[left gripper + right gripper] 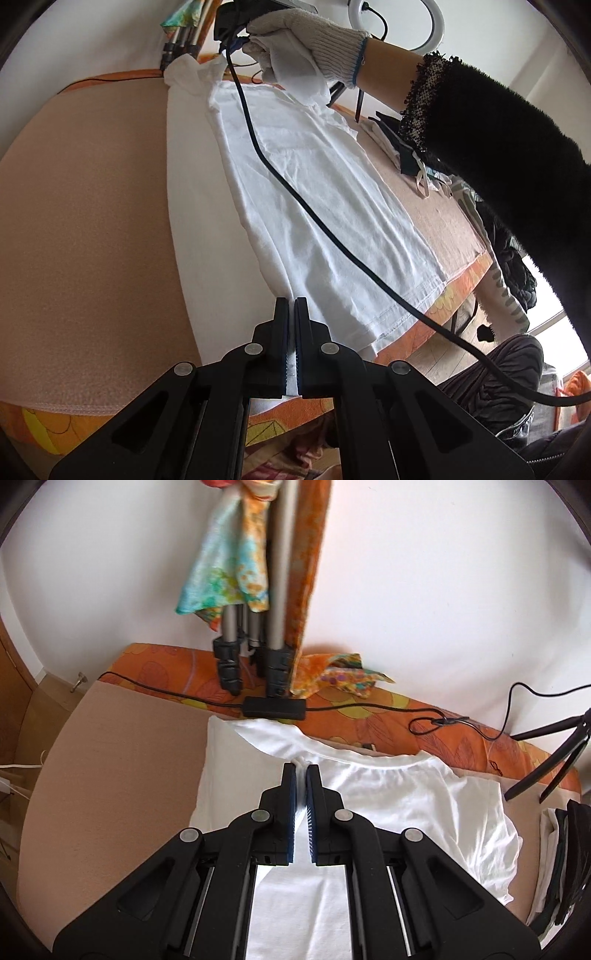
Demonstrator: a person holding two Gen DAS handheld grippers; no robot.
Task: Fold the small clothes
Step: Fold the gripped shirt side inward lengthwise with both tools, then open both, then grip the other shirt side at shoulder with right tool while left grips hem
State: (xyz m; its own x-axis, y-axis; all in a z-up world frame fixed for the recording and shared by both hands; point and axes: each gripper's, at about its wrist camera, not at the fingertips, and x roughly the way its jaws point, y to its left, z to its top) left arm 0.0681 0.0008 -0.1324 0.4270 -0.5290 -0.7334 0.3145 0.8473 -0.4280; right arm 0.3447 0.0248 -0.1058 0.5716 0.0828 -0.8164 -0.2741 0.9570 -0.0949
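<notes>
A white T-shirt (314,192) lies along a tan mat (85,221), its left side folded over. My left gripper (290,301) is shut on the shirt's hem corner, with white cloth between the pads. In the right wrist view my right gripper (301,770) is shut on the white T-shirt (399,805) near its collar. In the left wrist view the gloved hand (314,40) holds the right gripper at the shirt's far end, with cloth bunched under it. A black cable (295,195) hangs across the shirt.
A pile of folded clothes (413,158) lies on the mat to the right, also in the right wrist view (561,856). Tripod legs (255,664), a black power brick (275,708) and cables sit on the orange sheet (369,716) at the wall. The table's near edge (458,288) drops off to the floor.
</notes>
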